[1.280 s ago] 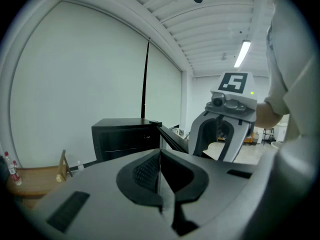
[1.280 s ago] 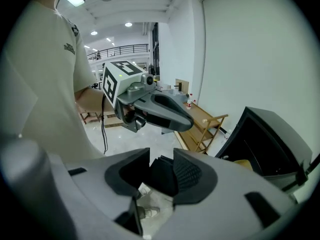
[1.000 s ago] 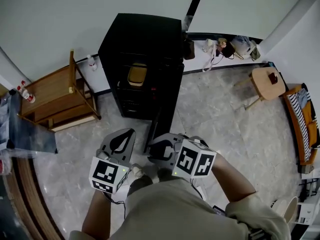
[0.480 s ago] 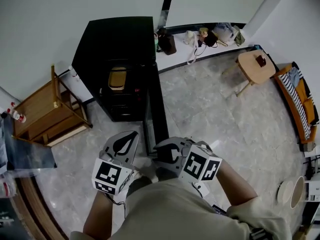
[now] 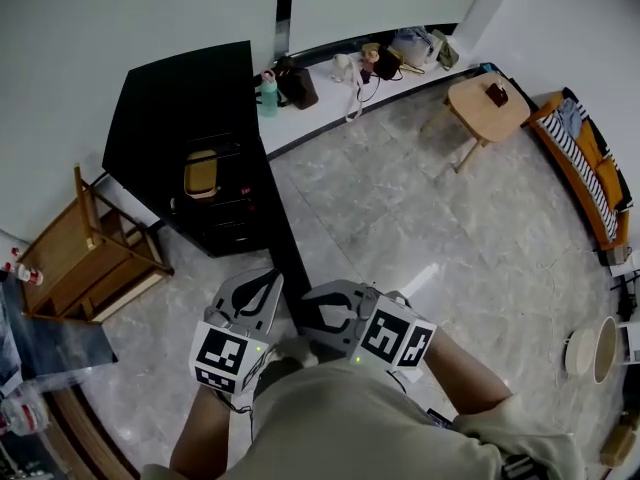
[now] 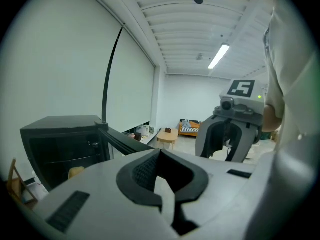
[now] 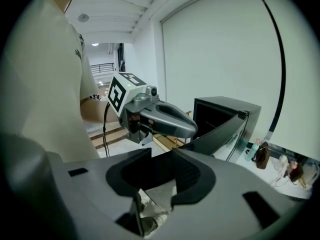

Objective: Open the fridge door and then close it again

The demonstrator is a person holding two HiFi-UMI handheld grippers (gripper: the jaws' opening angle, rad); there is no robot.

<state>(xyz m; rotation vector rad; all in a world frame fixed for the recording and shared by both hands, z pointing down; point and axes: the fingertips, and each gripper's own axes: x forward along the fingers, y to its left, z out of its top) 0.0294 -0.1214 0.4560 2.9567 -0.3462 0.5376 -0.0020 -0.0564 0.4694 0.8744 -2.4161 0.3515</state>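
The fridge [image 5: 185, 98] is ahead, its door [image 5: 287, 258] standing open towards me. My right hand-held gripper [image 5: 315, 316] is narrowly parted and empty, and my left hand-held gripper [image 5: 270, 283] is pinched together. Next, I judge, I must push the door closed.

There is one fridge [image 5: 180, 88] at the far left, with one door [image 5: 285, 243] and one yellow box [image 5: 200, 171] inside. Left of it stands one wooden rack [image 5: 90, 258]. Along the far wall I count one green bottle [image 5: 266, 93] and one dark bag [image 5: 297, 85]; the other things there are too small to count. At the far right are one round stool [image 5: 487, 108] and one bench [image 5: 585, 158]. Near are two grippers: left gripper [image 5: 270, 283], right gripper [image 5: 318, 314].
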